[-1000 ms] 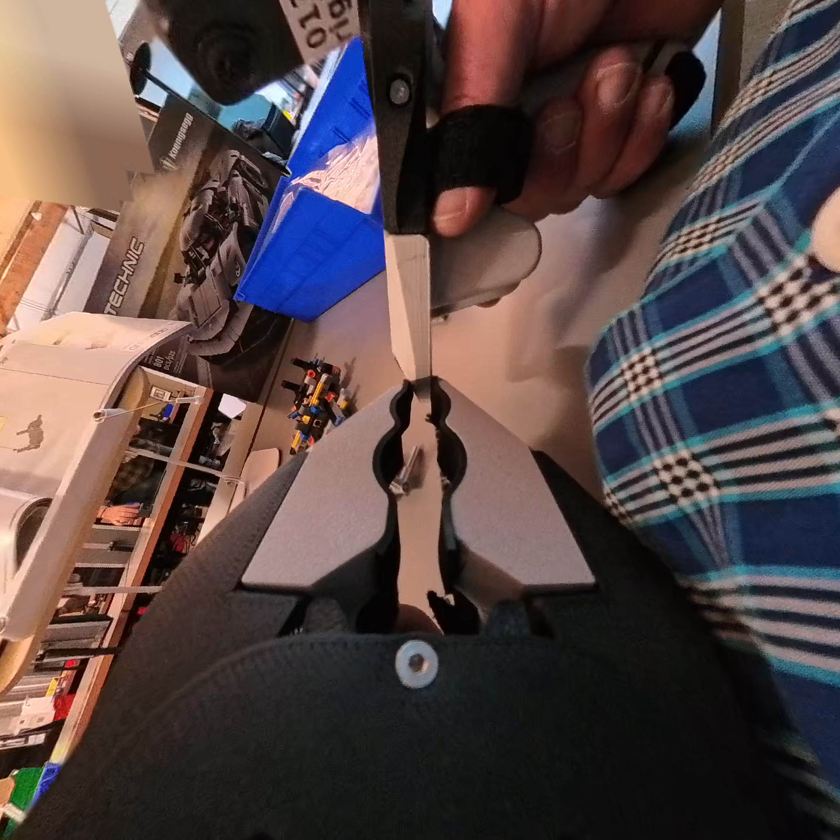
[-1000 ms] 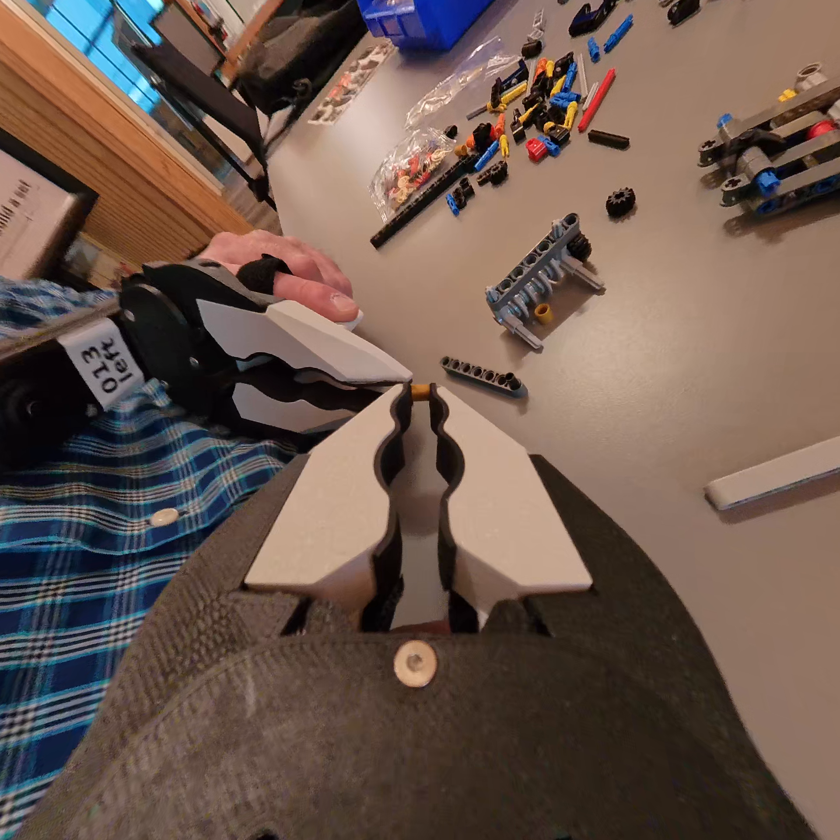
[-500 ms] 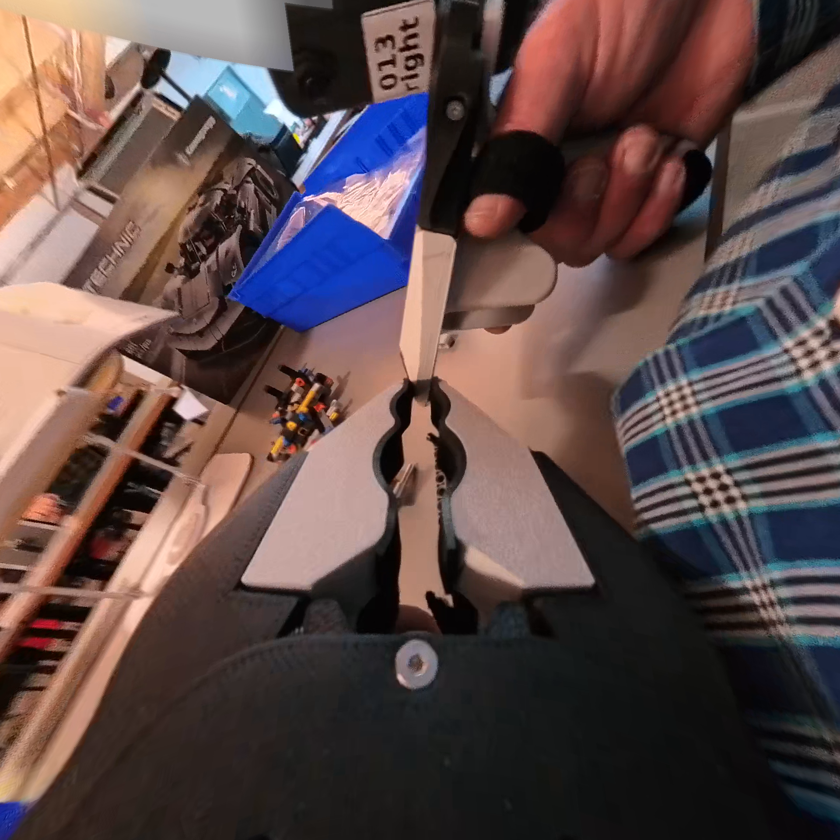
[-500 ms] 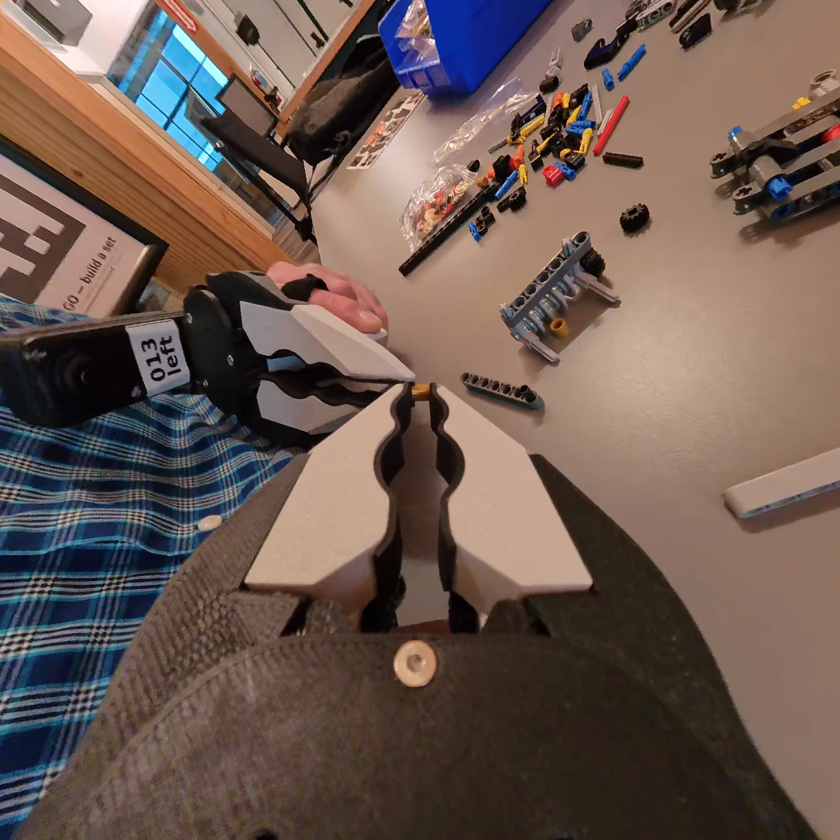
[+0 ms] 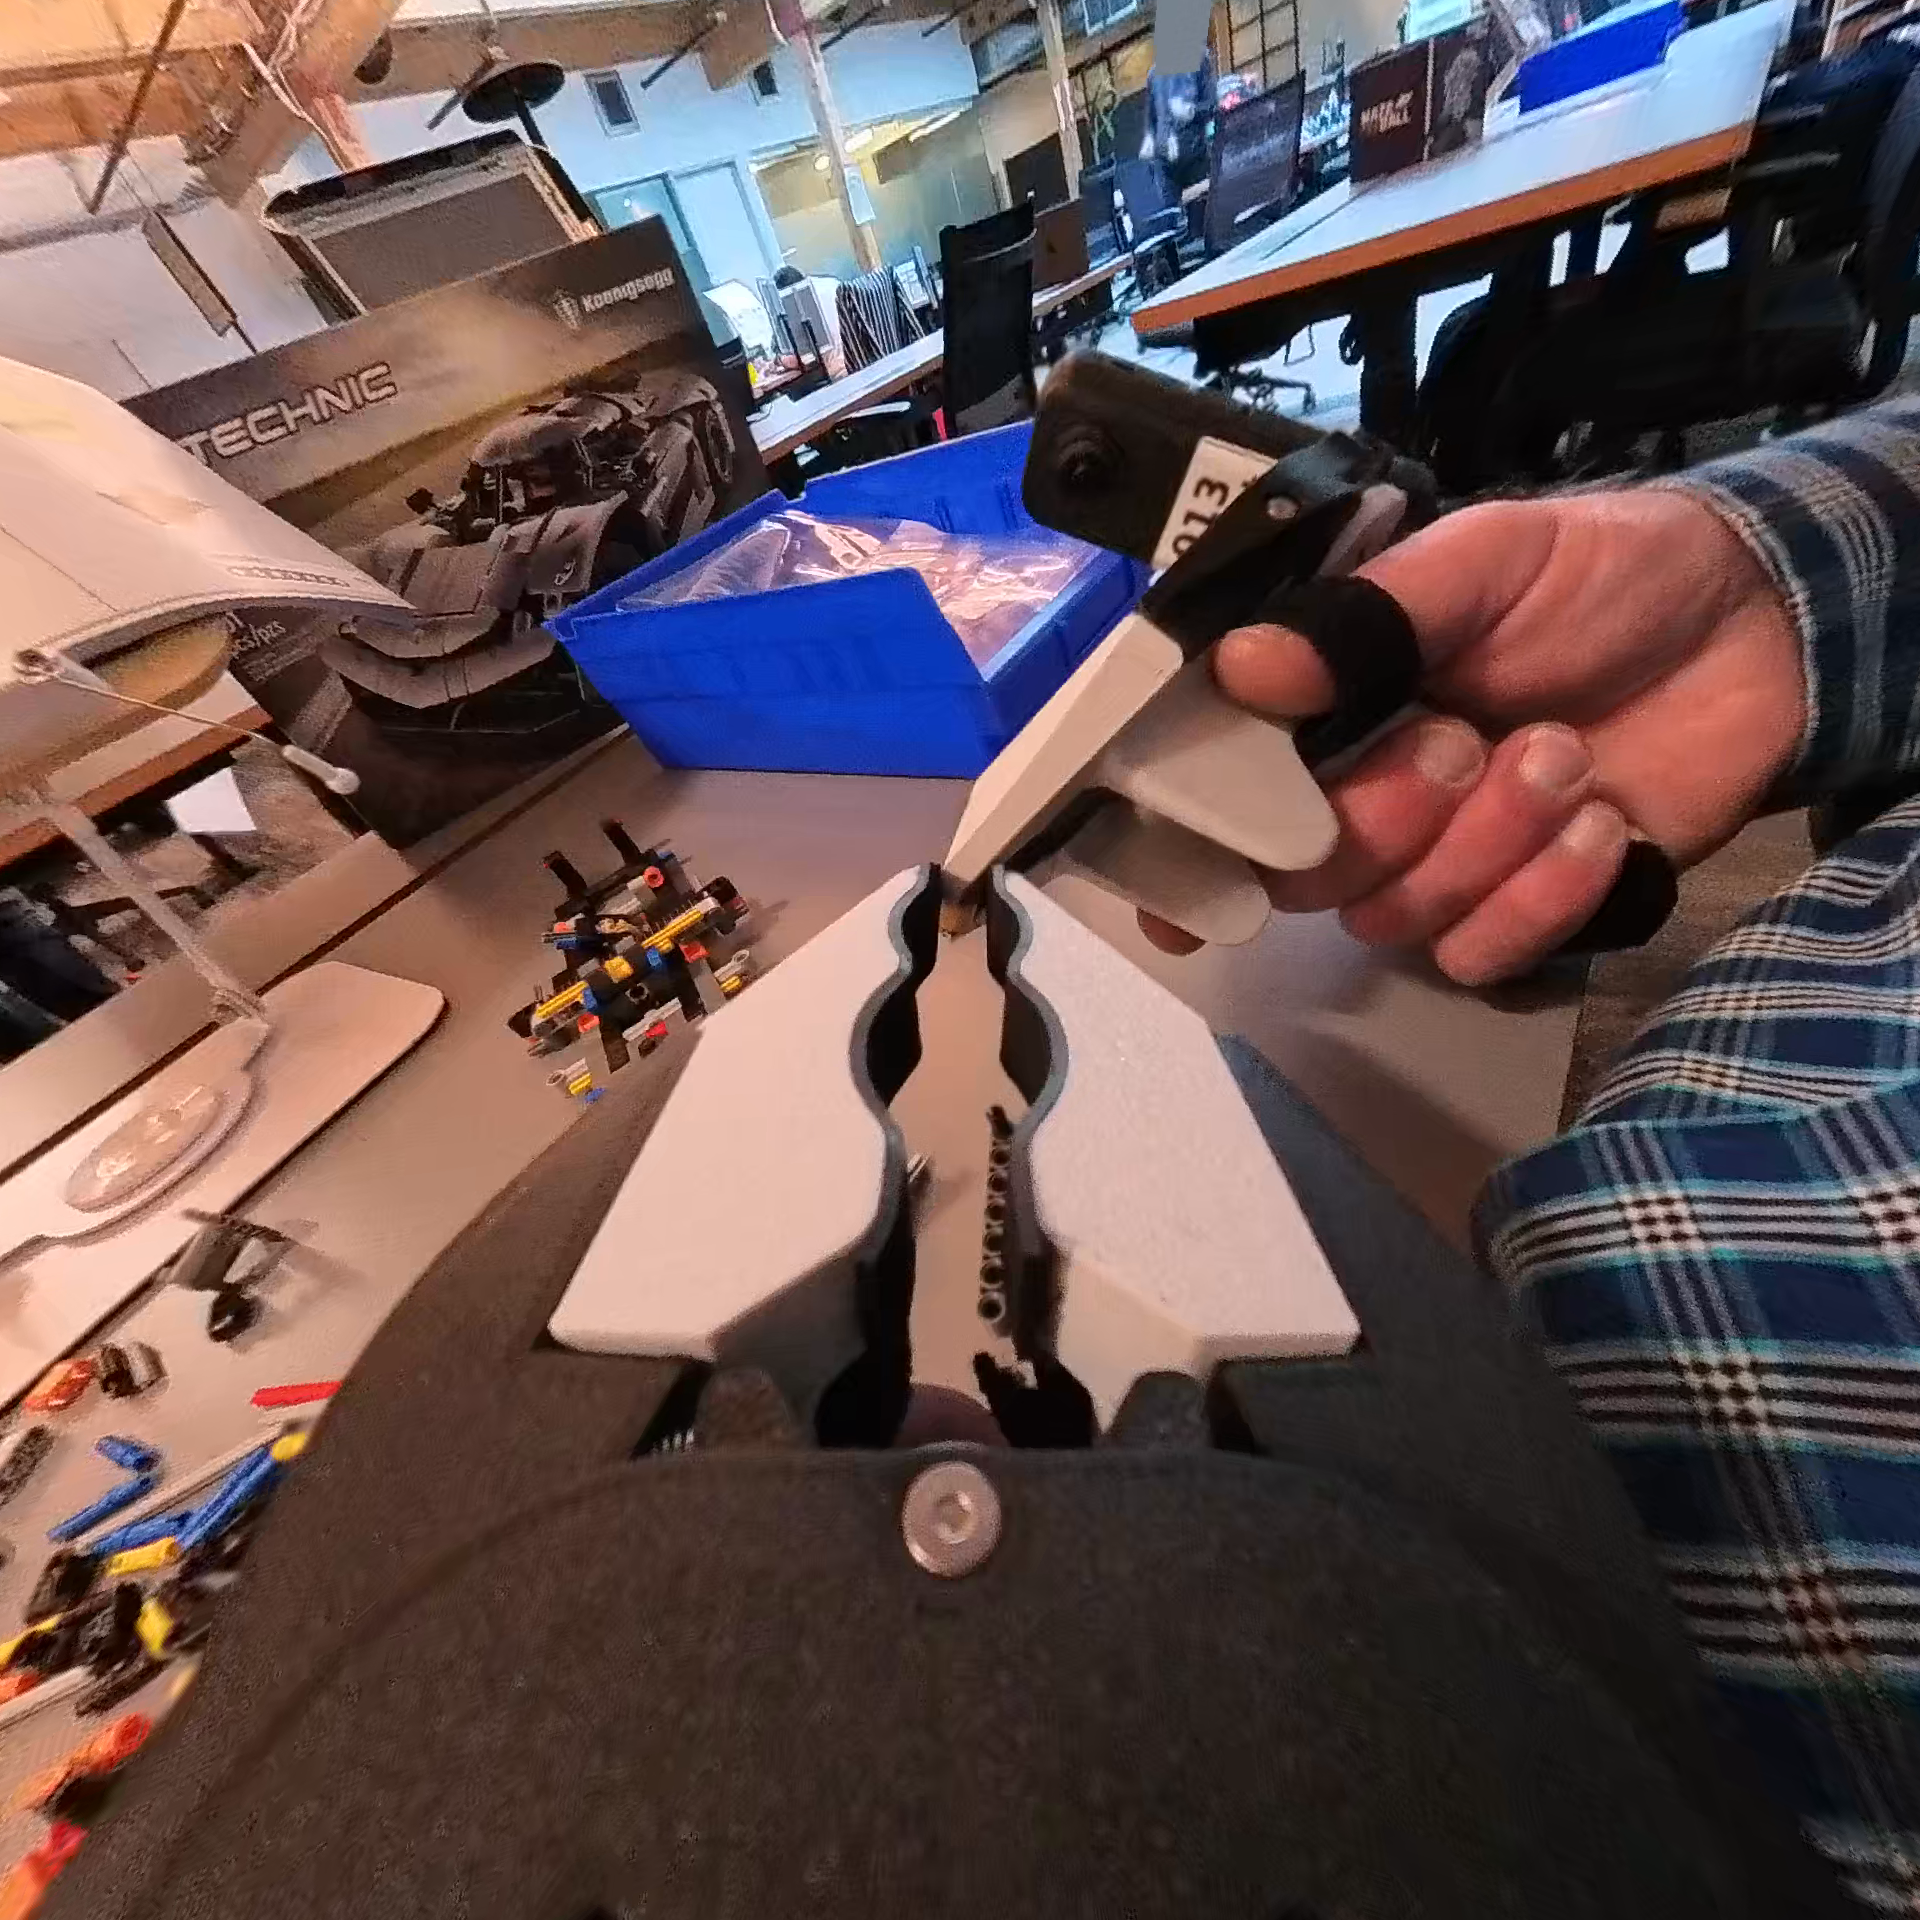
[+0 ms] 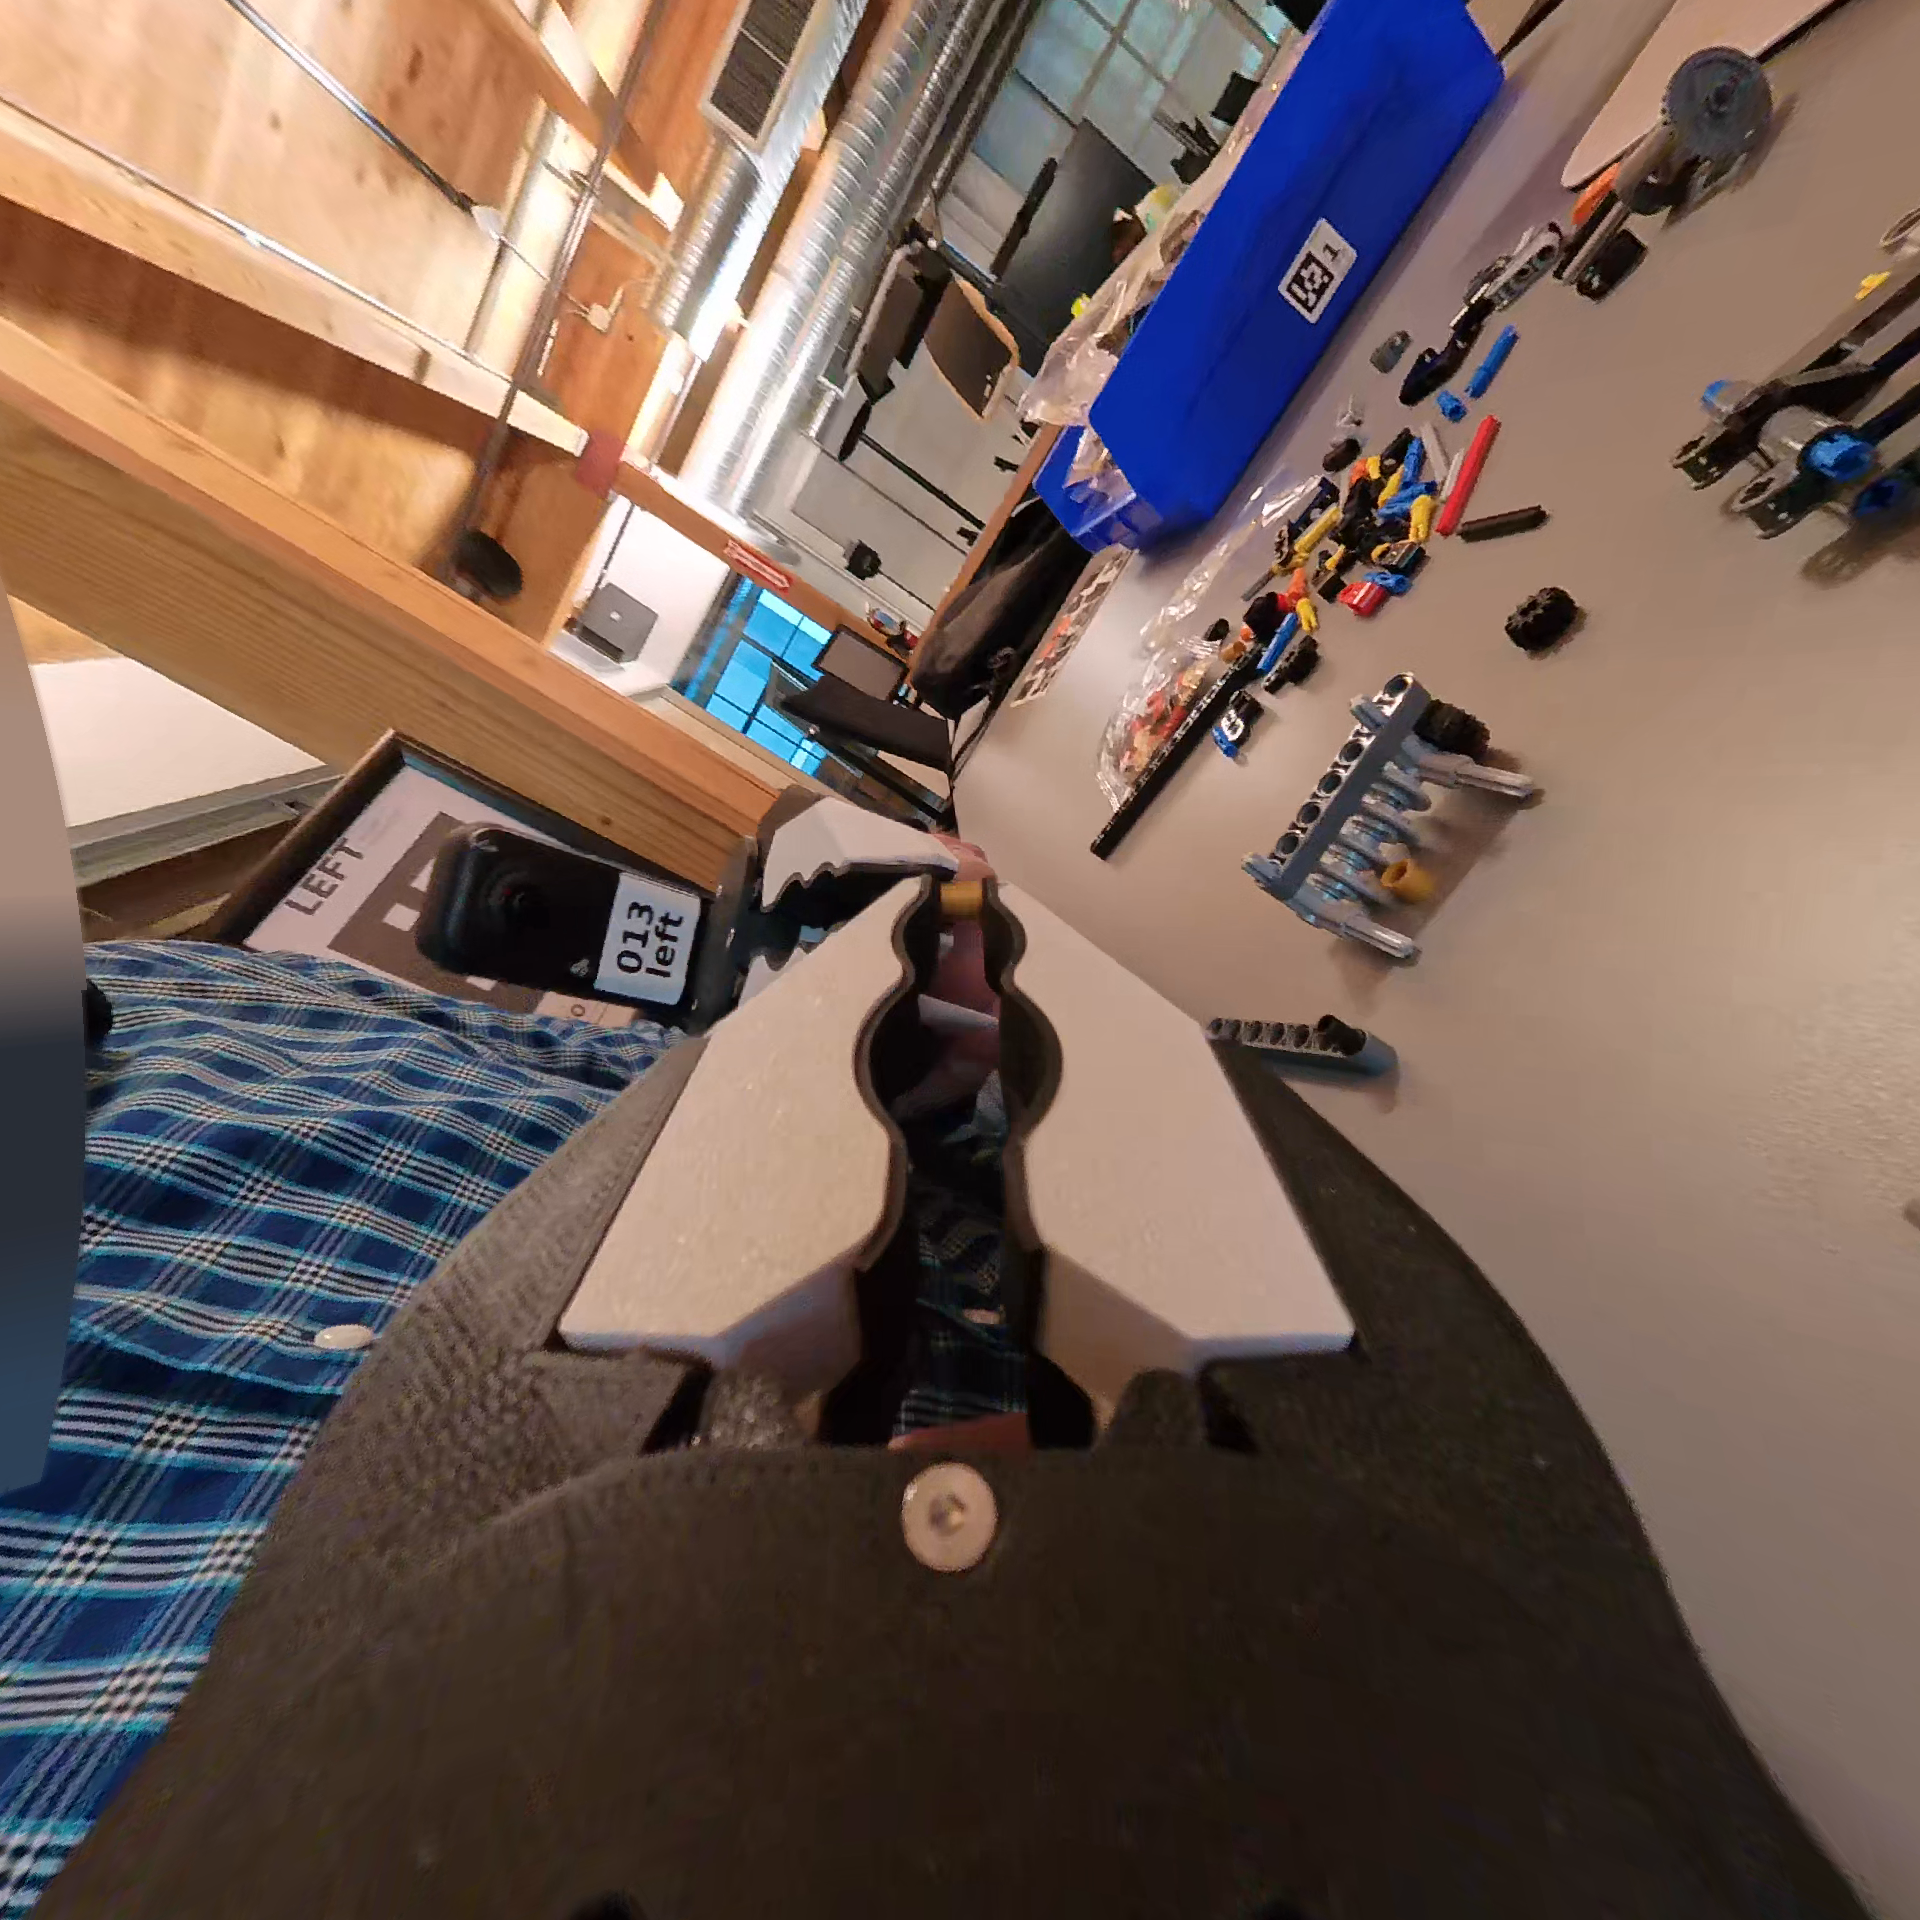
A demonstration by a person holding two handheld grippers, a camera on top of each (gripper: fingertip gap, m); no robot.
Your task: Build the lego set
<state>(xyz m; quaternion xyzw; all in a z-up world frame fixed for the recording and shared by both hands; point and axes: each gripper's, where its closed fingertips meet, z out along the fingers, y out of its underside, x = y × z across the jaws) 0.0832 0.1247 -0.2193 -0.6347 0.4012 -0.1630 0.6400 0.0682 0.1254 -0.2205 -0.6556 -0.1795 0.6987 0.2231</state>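
The right gripper (image 6: 961,896) is clenched on a small yellow bush (image 6: 964,896) at its fingertips, raised above the grey worktop (image 6: 1621,1195). The left gripper (image 5: 961,902) is nearly closed, its tips meeting the same piece; whether it grips it I cannot tell. A grey beam assembly (image 6: 1361,805) lies mid-worktop, and the blue bin (image 5: 831,665) sits towards the far edge.

The left wrist view looks level along its fingers across the grey table (image 5: 862,821) toward the blue bin (image 5: 821,665). The right wrist view is rolled sideways, close above that table (image 6: 1621,1091). Both share the bin (image 6: 1278,301) and each other's gripper.
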